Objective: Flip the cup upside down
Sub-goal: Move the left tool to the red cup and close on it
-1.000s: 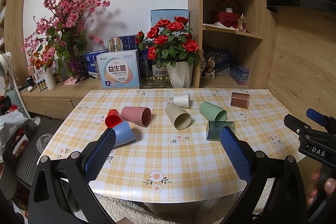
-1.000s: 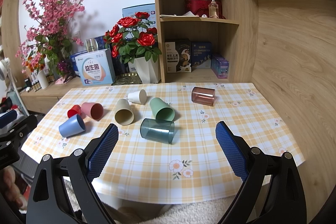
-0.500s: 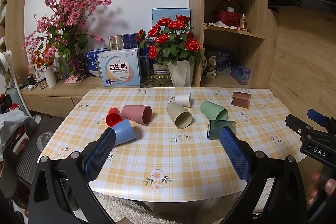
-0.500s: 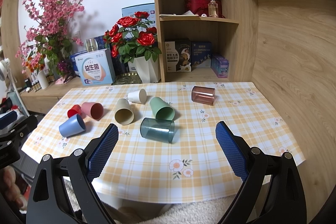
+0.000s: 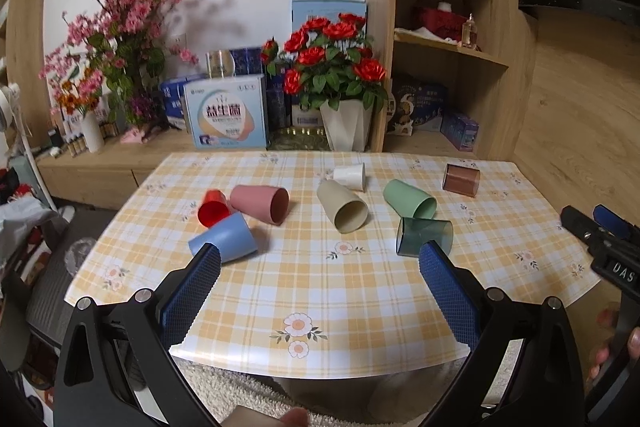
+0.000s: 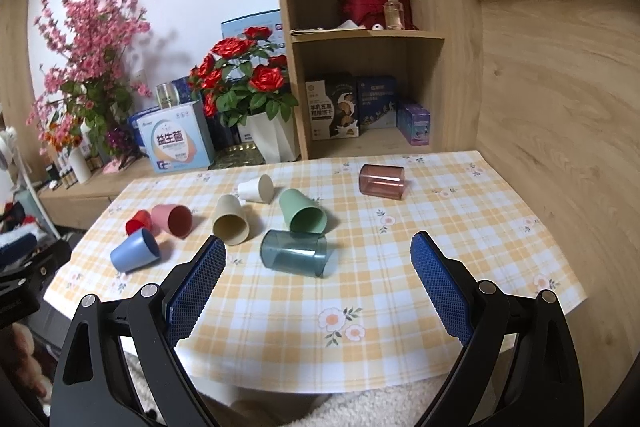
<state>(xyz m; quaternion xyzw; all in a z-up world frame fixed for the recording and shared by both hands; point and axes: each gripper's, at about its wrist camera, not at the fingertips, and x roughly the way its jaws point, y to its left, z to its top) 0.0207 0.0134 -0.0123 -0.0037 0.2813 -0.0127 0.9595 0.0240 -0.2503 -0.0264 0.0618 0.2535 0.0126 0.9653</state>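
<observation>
Cups lie on their sides across the worktop (image 6: 460,239), which is covered by a yellow checked cloth with flower prints; eight are counted and none stands upright. At the left a blue cup (image 6: 134,255) lies with its mouth toward the right, a small red cup (image 6: 138,222) sits just behind it, and a pink cup (image 6: 173,220) lies touching the red one, its open mouth showing an empty interior. Toward the middle a beige cup (image 6: 231,221) points its mouth at the near edge and is empty, with a small white cup (image 6: 256,189) just behind it. A green cup (image 6: 302,211) lies beside the beige one, mouth toward the near edge, empty. A see-through dark teal cup (image 6: 294,253) lies directly in front of the green cup, close to or touching it, with nothing visible inside. A see-through brown cup (image 6: 382,181) lies apart from the rest at the far right, also empty. Left gripper (image 5: 318,259) is held above the near edge of the worktop with its jaws spread wide and nothing between them. Right gripper (image 6: 318,245) is likewise spread wide and empty, held short of the teal cup. Behind the worktop a white pot (image 6: 272,141) holds red roses, and a white vase (image 5: 92,131) holds pink blossom branches.
</observation>
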